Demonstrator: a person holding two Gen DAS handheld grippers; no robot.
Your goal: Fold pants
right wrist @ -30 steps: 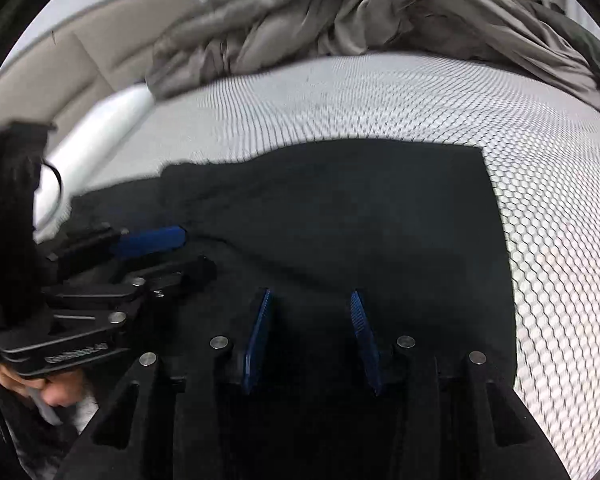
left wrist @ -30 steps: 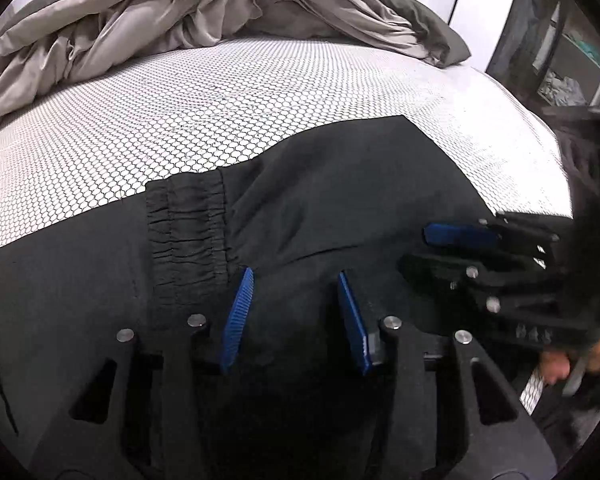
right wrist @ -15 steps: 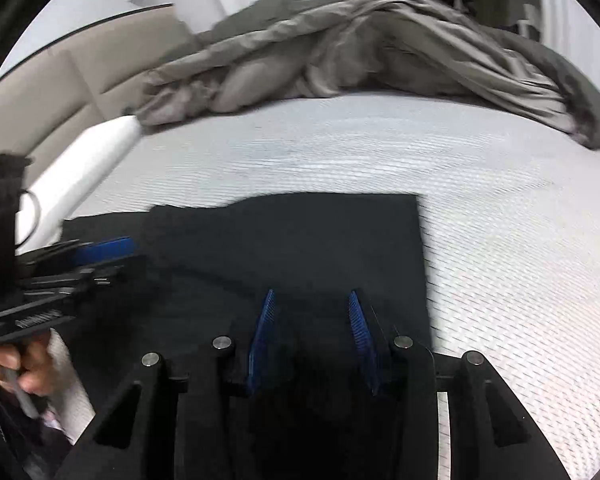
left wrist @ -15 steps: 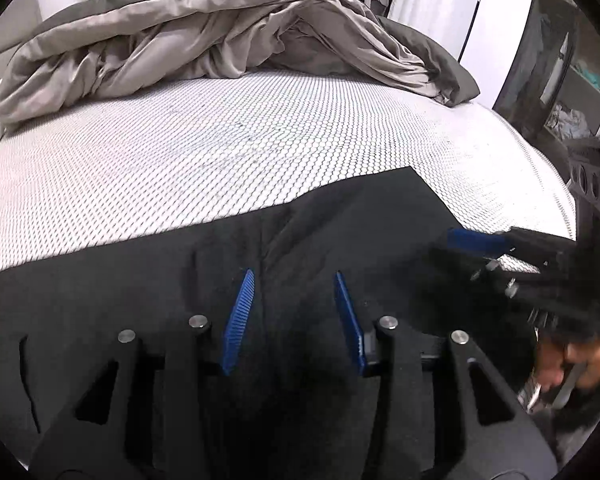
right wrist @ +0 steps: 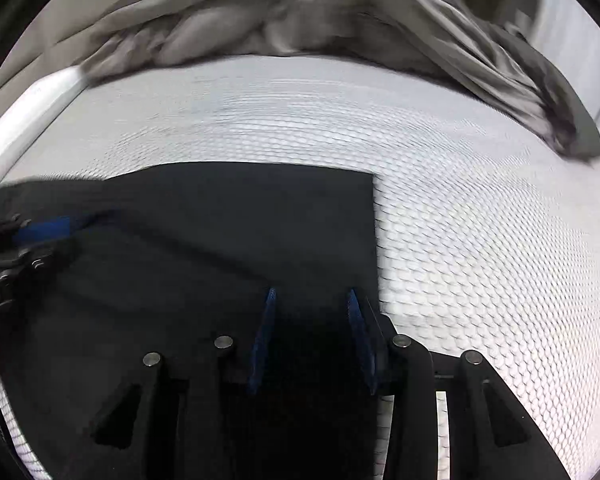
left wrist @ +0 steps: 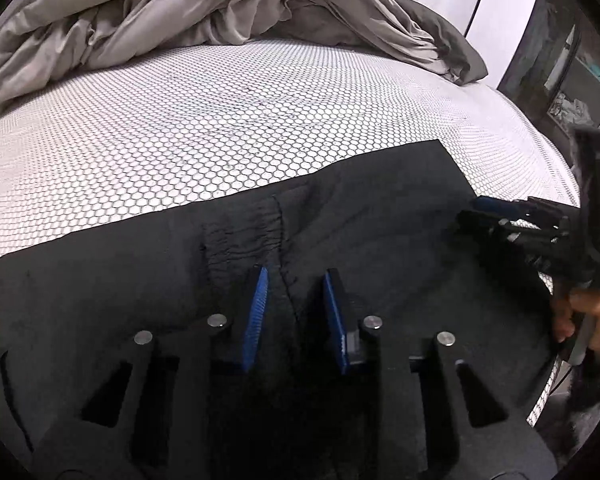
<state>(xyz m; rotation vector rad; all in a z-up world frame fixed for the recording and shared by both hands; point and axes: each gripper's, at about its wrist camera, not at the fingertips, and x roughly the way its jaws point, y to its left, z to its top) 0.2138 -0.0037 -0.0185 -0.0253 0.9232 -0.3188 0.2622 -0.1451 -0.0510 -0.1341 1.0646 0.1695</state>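
the black pants (left wrist: 380, 216) are lying flat on the honeycomb-patterned mattress (left wrist: 220, 112), at its near side, with the heaped grey duvet (left wrist: 220, 8) well beyond them at the far side. taking the elastic waistband (left wrist: 242, 226) as the landmark, the cloth is running long to either side of it, so the long axis is lying crosswise to both grippers rather than pointing away from them.

the left gripper (left wrist: 294, 300) is sitting just on the near side of the waistband, its blue pads (left wrist: 256, 312) standing apart with a ridge of black cloth rising between them; the jaws are not pressed onto it, and i cannot tell whether the pads are touching the fabric. the right gripper (right wrist: 310, 328) is working well off to the right of the waistband, close to the squared right-hand end of the pants (right wrist: 260, 216), its jaws likewise apart over dark cloth with nothing clamped. that view is blurred, so finer contact is not readable.

as a judgement, the next fold is turning on this crosswise lie: the right gripper is the nearer one to the free end and the left is nearer the waistband, so one end would be carried sideways along the long axis toward the other. the pants already look doubled leg on leg, though the layers are too dark to be sure.
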